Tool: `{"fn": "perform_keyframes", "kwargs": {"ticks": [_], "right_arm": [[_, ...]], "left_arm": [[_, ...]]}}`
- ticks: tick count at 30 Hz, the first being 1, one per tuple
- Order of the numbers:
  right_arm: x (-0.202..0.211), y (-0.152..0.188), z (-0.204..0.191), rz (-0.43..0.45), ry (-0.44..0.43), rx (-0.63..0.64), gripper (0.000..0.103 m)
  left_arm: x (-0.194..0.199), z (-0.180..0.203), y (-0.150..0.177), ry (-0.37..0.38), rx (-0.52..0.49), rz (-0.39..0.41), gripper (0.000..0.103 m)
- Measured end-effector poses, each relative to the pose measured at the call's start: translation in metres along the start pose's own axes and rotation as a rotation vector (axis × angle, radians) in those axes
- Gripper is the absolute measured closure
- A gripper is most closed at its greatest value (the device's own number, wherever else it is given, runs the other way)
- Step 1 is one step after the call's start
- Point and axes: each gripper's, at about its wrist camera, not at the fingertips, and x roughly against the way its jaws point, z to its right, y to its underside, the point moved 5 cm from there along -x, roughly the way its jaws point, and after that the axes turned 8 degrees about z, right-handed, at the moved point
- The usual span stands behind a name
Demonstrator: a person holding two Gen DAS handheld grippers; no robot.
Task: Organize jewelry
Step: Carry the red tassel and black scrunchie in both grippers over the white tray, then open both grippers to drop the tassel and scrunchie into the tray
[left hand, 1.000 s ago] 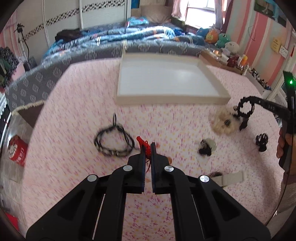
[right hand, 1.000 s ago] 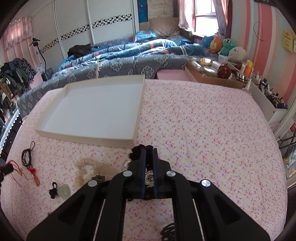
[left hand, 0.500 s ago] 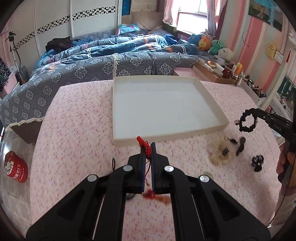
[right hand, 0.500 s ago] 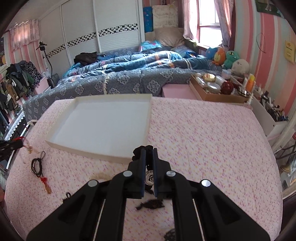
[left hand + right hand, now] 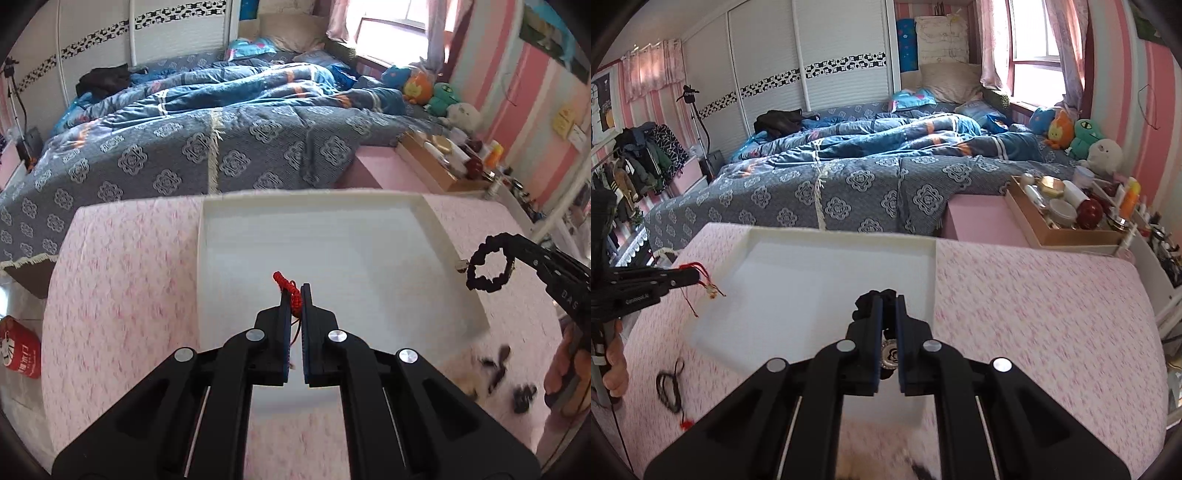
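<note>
A shallow white tray (image 5: 432,218) (image 5: 932,266) lies on the pink flowered tabletop. My left gripper (image 5: 294,290) hovers over the tray's near half, shut on a red braided cord (image 5: 286,282); the right wrist view shows the cord's small charm (image 5: 711,291) dangling below it. My right gripper (image 5: 889,300) is shut on a black beaded bracelet (image 5: 871,297) with a round metal charm (image 5: 889,354), above the tray's near right part. In the left wrist view that bracelet (image 5: 487,267) hangs as a loop just past the tray's right wall.
A black cord necklace (image 5: 670,387) lies on the cloth left of the tray. A cream fluffy piece (image 5: 461,373) and small dark pieces (image 5: 522,397) lie near the tray's near right corner. A bed with a blue quilt (image 5: 849,184) stands beyond the table's far edge.
Both grippers have carried their pieces forward from the loose jewelry on the cloth to over the tray. The red cord's tail has lifted off the tabletop.
</note>
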Motion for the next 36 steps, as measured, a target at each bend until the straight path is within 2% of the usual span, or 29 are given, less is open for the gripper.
{"fn": "perform_keyframes", "kwargs": {"ticks": [7,12,16,21,25,26,27,28,29,30,32,35,36], "right_arm": [[-0.07,-0.023,0.011,-0.012,-0.003,-0.067,0.097],[-0.12,-0.021,0.016,-0.053,-0.023,-0.1,0.097],[-0.145,-0.01,0.01,-0.101,0.004,-0.069,0.097],[-0.158,0.0,0.001,-0.161,0.105,0.036,0.096],[-0.163,0.008,0.003,-0.203,0.108,0.034,0.094],[-0.164,0.009,0.004,-0.206,0.101,0.023,0.094],[-0.163,0.009,0.006,-0.206,0.099,0.014,0.092],[-0.161,0.008,0.007,-0.207,0.093,0.005,0.08],[-0.159,0.008,0.009,-0.206,0.09,-0.003,0.07],[-0.157,0.006,0.009,-0.202,0.088,-0.01,0.057],[-0.152,0.001,0.011,-0.186,0.088,-0.012,0.056],[-0.139,-0.005,0.014,-0.187,0.078,-0.045,0.056],[-0.134,-0.006,0.013,-0.186,0.074,-0.051,0.056]], "left_arm": [[-0.052,-0.011,-0.022,-0.033,0.018,-0.028,0.101],[-0.088,-0.022,-0.022,-0.035,0.046,-0.053,0.101],[-0.11,-0.023,-0.016,-0.065,0.042,-0.106,0.101],[-0.123,-0.024,-0.007,-0.105,0.028,-0.151,0.1],[-0.121,-0.028,-0.005,-0.124,0.024,-0.159,0.097],[-0.119,-0.029,-0.005,-0.13,0.025,-0.156,0.093],[-0.115,-0.029,-0.006,-0.137,0.028,-0.149,0.082],[-0.111,-0.029,-0.007,-0.138,0.029,-0.141,0.074],[-0.108,-0.027,-0.009,-0.141,0.026,-0.132,0.057],[-0.104,-0.025,-0.012,-0.15,0.019,-0.117,0.045],[-0.09,-0.022,-0.016,-0.164,0.004,-0.083,0.042],[-0.068,-0.018,-0.017,-0.144,0.007,-0.077,0.042],[-0.059,-0.017,-0.016,-0.147,0.0,-0.07,0.038]]}}
